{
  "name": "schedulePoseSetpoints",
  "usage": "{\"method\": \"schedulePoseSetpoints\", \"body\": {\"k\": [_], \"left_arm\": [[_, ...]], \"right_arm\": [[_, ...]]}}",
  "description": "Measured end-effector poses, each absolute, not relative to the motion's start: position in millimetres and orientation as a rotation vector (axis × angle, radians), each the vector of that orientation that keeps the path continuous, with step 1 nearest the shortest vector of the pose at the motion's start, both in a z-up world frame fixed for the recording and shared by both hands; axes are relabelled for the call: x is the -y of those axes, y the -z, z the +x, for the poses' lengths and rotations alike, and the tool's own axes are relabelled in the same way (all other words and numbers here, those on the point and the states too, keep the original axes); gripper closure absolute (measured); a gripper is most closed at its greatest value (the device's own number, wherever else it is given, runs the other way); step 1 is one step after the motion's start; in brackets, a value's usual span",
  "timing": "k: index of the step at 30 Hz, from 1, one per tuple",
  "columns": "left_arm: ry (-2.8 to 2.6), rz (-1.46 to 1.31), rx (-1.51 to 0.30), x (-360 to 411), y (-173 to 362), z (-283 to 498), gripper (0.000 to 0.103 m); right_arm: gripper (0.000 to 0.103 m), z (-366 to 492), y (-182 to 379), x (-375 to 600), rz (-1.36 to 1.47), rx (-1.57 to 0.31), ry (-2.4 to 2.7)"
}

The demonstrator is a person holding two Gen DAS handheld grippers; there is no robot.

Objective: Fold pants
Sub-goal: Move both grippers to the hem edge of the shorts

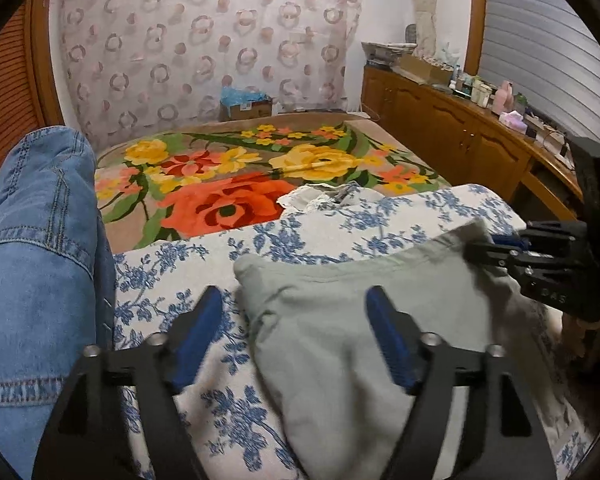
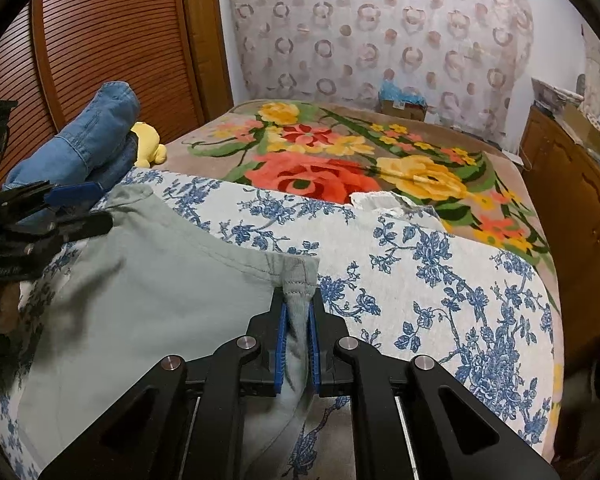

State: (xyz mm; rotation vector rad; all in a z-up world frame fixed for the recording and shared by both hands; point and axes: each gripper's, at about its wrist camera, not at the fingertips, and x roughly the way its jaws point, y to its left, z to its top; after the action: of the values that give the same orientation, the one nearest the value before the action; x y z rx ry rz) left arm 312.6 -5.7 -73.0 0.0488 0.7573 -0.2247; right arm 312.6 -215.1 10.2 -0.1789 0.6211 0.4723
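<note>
The pale green pants (image 2: pixel 152 280) lie folded on the blue-flowered cover (image 2: pixel 440 280); the right gripper (image 2: pixel 298 344) pinches their corner directly ahead; the left gripper (image 1: pixel 296 340) stands wide apart over the opposite corner, holding nothing; the fold edge runs between both.

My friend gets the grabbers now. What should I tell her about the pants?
Left gripper: open, holding nothing, with the near left part of the pale green pants between its fingers.
Right gripper: pinching the pants' right corner.
Pants: lying on the blue-flowered white cloth at the near end of the bed, over the big flowered blanket.
Folded jeans sit to the left.
Done: pants look folded over once, laid fairly flat.
Left: let go of the right corner, then smooth or fold again if needed.
</note>
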Motion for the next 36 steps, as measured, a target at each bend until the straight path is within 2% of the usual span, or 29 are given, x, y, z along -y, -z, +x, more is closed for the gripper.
{"method": "schedulePoseSetpoints", "body": {"k": [7, 8, 9, 10, 15, 23, 36], "left_arm": [[0.248, 0.049, -0.804, 16.2, 78.2, 302.4, 0.024], [0.253, 0.048, -0.810, 15.8, 79.8, 300.8, 0.024], [0.258, 0.049, -0.821, 17.5, 82.2, 297.3, 0.017], [0.262, 0.046, -0.824, 18.1, 83.4, 295.0, 0.015], [0.272, 0.039, -0.833, 20.6, 87.2, 280.8, 0.015], [0.295, 0.030, -0.830, 22.4, 86.2, 253.2, 0.015], [0.315, 0.011, -0.846, 20.5, 85.2, 201.9, 0.015]], "right_arm": [[0.063, 297.5, -18.8, 223.0, -0.167, -0.594, -0.438], [0.062, 292.9, -19.3, 224.2, -0.163, -0.591, -0.440], [0.062, 288.9, -19.9, 225.6, -0.160, -0.588, -0.445], [0.061, 283.4, -20.6, 226.8, -0.154, -0.587, -0.452], [0.052, 250.2, -21.2, 231.2, -0.151, -0.570, -0.459], [0.030, 209.2, -17.9, 237.1, -0.142, -0.559, -0.462], [0.027, 159.9, -9.8, 250.7, -0.118, -0.571, -0.439]]}}
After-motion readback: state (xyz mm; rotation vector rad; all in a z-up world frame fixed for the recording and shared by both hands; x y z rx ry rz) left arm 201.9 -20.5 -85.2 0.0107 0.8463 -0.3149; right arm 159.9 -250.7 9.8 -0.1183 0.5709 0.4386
